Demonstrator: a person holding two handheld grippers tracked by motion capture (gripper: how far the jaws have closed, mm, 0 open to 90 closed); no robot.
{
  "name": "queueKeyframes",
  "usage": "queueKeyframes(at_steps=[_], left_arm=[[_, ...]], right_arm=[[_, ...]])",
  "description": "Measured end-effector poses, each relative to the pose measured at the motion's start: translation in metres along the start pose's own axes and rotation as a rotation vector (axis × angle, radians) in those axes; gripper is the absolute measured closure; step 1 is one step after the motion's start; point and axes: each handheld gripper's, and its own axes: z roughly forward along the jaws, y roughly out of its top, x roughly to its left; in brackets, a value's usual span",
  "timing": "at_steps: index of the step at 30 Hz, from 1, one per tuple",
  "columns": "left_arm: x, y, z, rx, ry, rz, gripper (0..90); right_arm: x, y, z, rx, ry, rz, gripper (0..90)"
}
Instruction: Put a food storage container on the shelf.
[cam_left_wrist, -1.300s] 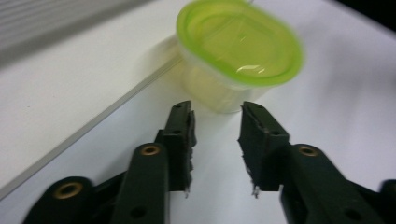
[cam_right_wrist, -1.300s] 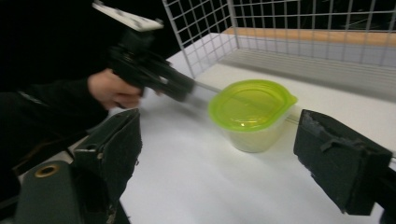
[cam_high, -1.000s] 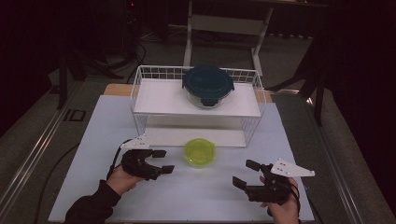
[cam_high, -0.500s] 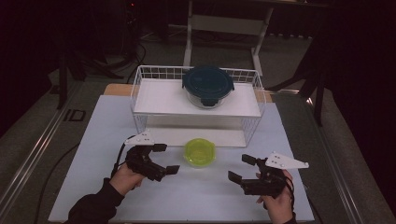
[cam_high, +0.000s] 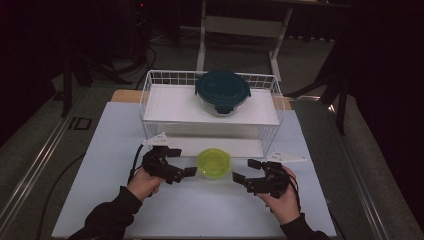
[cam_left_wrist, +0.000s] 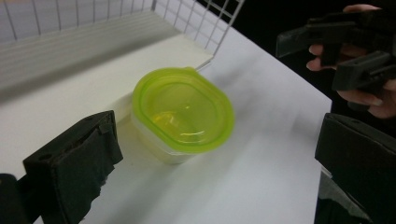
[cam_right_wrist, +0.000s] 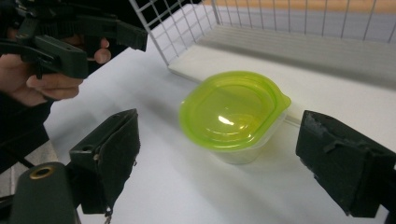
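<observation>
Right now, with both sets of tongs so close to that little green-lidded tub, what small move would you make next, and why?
Probably ease the left tongs forward until the jaws straddle the small tub. Both sets of tongs, right included, stand open, flank it and touch nothing, and it sits alone on the table before the wire rack.

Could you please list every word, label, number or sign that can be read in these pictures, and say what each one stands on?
"ID": dark letters on the grey floor strip left of the white table, read sideways in the high view.
The small clear plastic container with the lime-green lid and the round glass container with the dark teal lid show no readable text.
</observation>
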Motion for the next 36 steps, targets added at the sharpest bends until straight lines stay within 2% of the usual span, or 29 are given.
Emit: queueKeyframes(at_steps=[3, 6, 8, 10, 12, 13, 16, 17, 19, 20, 22, 28, 33, 36], left_arm=[[0.007, -0.002, 0.011, 0.015, -0.01, -0.038, 0.9], [0.011, -0.005, 0.019, 0.023, 0.001, -0.064, 5.1], [0.014, -0.007, 0.024, 0.041, 0.002, -0.087, 5.3], [0.019, -0.008, 0.028, 0.049, 0.014, -0.133, 7.6], [0.023, -0.008, 0.032, 0.073, 0.03, -0.174, 15.4], [0.025, -0.008, 0.034, 0.082, 0.024, -0.19, 15.5], [0.032, -0.009, 0.039, 0.104, -0.006, -0.273, 20.7], [0.033, -0.009, 0.042, 0.11, -0.008, -0.305, 22.2], [0.035, -0.01, 0.045, 0.112, 0.004, -0.335, 26.9], [0.036, -0.01, 0.046, 0.123, 0.018, -0.352, 28.8], [0.04, -0.01, 0.048, 0.124, 0.01, -0.384, 31.6], [0.042, -0.011, 0.053, 0.138, 0.011, -0.435, 44.8], [0.045, -0.012, 0.059, 0.143, -0.023, -0.456, 58.7], [0.046, -0.012, 0.06, 0.142, -0.023, -0.459, 66.4]], right_arm=[[-0.006, 0.004, 0.012, 0.011, 0.004, 0.059, 13.6], [-0.012, 0.006, 0.019, 0.028, 0.014, 0.12, 14.5], [-0.018, 0.005, 0.025, 0.042, 0.026, 0.182, 16.8], [-0.023, 0.003, 0.03, 0.057, 0.013, 0.217, 18.4], [-0.028, 0.002, 0.035, 0.071, 0.01, 0.267, 21.5], [-0.031, 0.001, 0.038, 0.083, 0.008, 0.291, 23.2], [-0.036, -0.001, 0.044, 0.112, -0.006, 0.346, 26.9], [-0.038, -0.002, 0.046, 0.121, -0.009, 0.367, 28.5], [-0.04, -0.003, 0.05, 0.136, -0.01, 0.41, 31.1], [-0.04, -0.003, 0.051, 0.138, -0.017, 0.414, 32.6], [-0.043, -0.002, 0.053, 0.14, -0.025, 0.438, 35.6], [-0.051, -0.001, 0.061, 0.174, -0.025, 0.493, 42.8], [-0.058, -0.002, 0.068, 0.208, -0.025, 0.526, 52.8], [-0.058, -0.001, 0.069, 0.216, -0.027, 0.526, 56.6]])
